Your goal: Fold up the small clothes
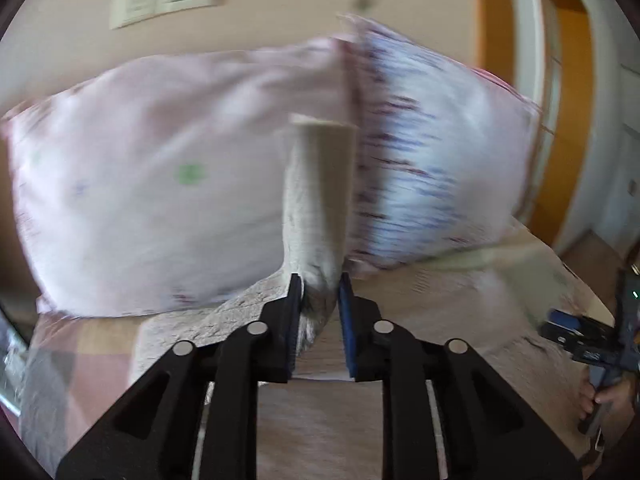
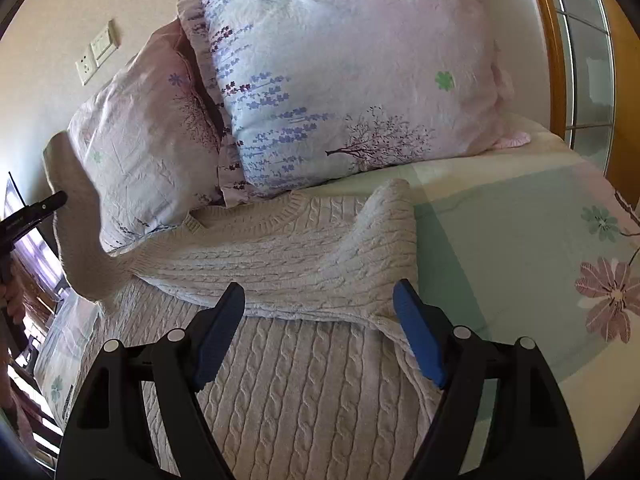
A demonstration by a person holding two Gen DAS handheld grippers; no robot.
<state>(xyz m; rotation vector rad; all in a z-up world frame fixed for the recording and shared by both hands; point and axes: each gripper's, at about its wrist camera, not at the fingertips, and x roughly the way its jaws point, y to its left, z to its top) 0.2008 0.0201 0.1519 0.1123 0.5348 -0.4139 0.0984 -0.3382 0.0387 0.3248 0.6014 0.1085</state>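
Note:
A cream cable-knit sweater (image 2: 280,360) lies flat on the bed, with one sleeve (image 2: 384,240) folded across its body. My left gripper (image 1: 320,300) is shut on the other sleeve (image 1: 320,184) and holds it lifted, cuff upward; that raised sleeve also shows in the right wrist view (image 2: 80,216) at the far left, with the left gripper (image 2: 36,208) beside it. My right gripper (image 2: 320,320) is open and empty, low over the sweater's body. It shows in the left wrist view (image 1: 592,344) at the right edge.
Two floral pillows (image 2: 352,72) (image 2: 144,136) lean against the wall behind the sweater. The flowered bedsheet (image 2: 520,240) spreads to the right. A wooden door frame (image 2: 552,40) stands at the far right. Wall switches (image 2: 100,50) are above the pillows.

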